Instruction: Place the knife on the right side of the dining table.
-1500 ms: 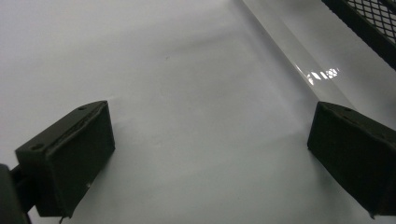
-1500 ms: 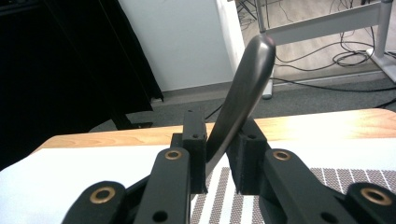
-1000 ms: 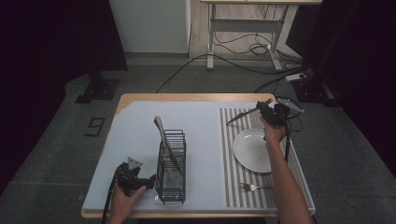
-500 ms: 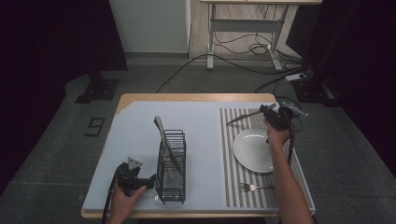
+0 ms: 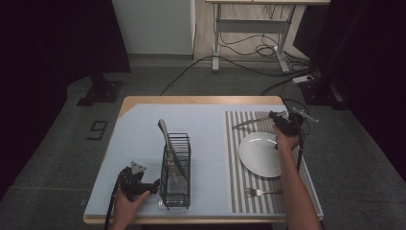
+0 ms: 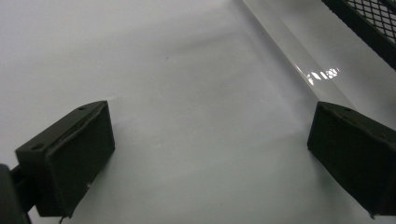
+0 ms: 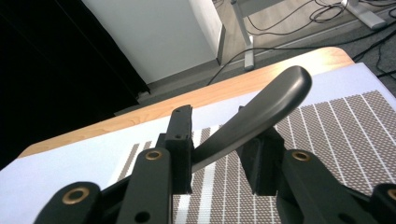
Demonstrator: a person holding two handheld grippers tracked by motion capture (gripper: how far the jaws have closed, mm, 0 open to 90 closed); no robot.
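Observation:
My right gripper (image 5: 275,117) (image 7: 212,115) hovers at the far end of the striped placemat (image 5: 239,163), beyond the white plate (image 5: 261,154). A dark grey knife (image 5: 249,123) (image 7: 261,105) lies slanted between its jaws and sticks out to the left, just above the mat. The jaws have just been opening, but both pads still touch the knife. Resting on the pale blue mat at the near left, my left gripper (image 5: 154,185) (image 6: 210,154) stands open with nothing between its jaws. It lies beside the black wire rack (image 5: 176,167).
A long utensil (image 5: 167,141) leans upright in the rack, which stands in a clear tray (image 6: 299,56). A fork (image 5: 261,192) lies on the placemat in front of the plate. The wooden table's edge (image 5: 201,100) runs along the far side; cables lie on the floor beyond.
The right hand has sunk a little toward the placemat with the knife. The left gripper has not moved.

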